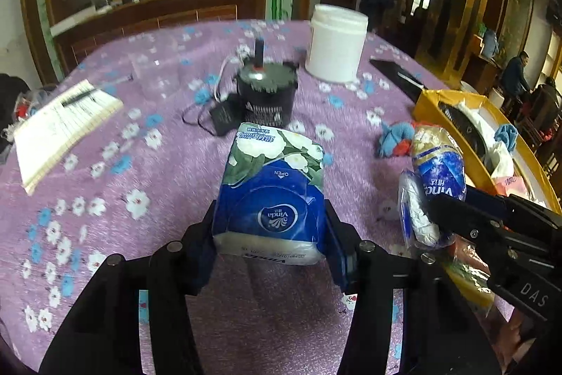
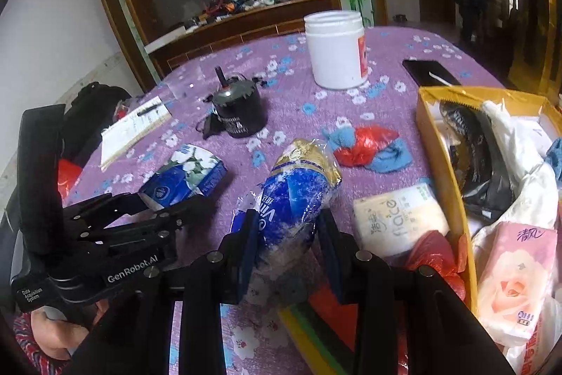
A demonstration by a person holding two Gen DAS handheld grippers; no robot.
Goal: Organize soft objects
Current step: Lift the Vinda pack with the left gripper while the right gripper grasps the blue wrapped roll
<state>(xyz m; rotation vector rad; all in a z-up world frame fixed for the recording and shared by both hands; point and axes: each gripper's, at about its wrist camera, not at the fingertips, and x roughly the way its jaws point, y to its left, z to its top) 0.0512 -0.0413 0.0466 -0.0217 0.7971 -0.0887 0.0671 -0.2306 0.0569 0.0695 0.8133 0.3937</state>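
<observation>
Purple table (image 1: 168, 185): we see floral cloth under everything.
Left claw (image 1: 268, 234): we hold it clamped on the blue tissue pack (image 1: 272, 195).
Right claw (image 2: 286, 245): we grip the crumpled tissue bag (image 2: 291, 195) beside the yellow box (image 2: 446, 178).

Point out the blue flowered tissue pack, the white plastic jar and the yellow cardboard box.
Blue flowered tissue pack (image 1: 272, 188), left wrist view, blue front panel.
White plastic jar (image 2: 333, 53), right wrist view, middle of its side wall.
Yellow cardboard box (image 2: 444, 178), right wrist view, its near yellow wall.
</observation>
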